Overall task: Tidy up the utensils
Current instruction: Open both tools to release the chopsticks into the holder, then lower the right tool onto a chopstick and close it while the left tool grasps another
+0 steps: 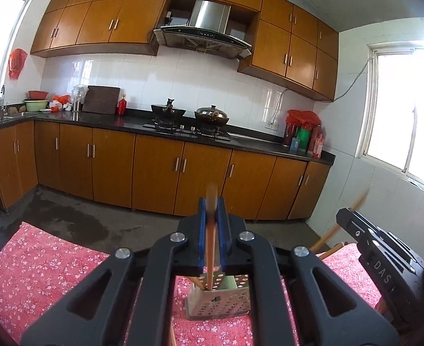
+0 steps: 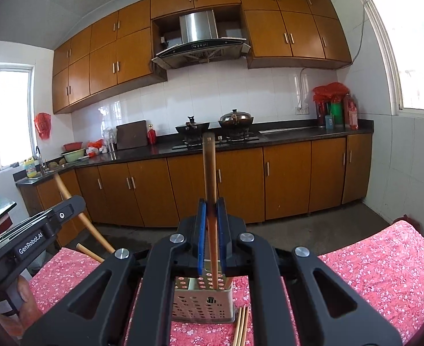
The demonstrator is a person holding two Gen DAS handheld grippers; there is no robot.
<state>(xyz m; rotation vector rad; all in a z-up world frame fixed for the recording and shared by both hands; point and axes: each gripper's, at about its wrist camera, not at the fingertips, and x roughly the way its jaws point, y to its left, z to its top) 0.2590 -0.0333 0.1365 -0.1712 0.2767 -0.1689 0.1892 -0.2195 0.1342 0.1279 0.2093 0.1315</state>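
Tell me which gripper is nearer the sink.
Left. The left gripper sits on the side towards the sink; the right gripper is beside it, farther away.

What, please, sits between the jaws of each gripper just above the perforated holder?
Each clamps a wooden chopstick: the left gripper holds one chopstick in the left wrist view, the right gripper another, over the holder.

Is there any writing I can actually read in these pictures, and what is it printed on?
"GenRobot.AI": on the side of the left gripper's black body, seen from the right wrist view.
"DAS": on the right gripper's black body, seen from the left wrist view; the letters run out of sight after that.
Labels on the yellow bottle and red bottles: too small to read.
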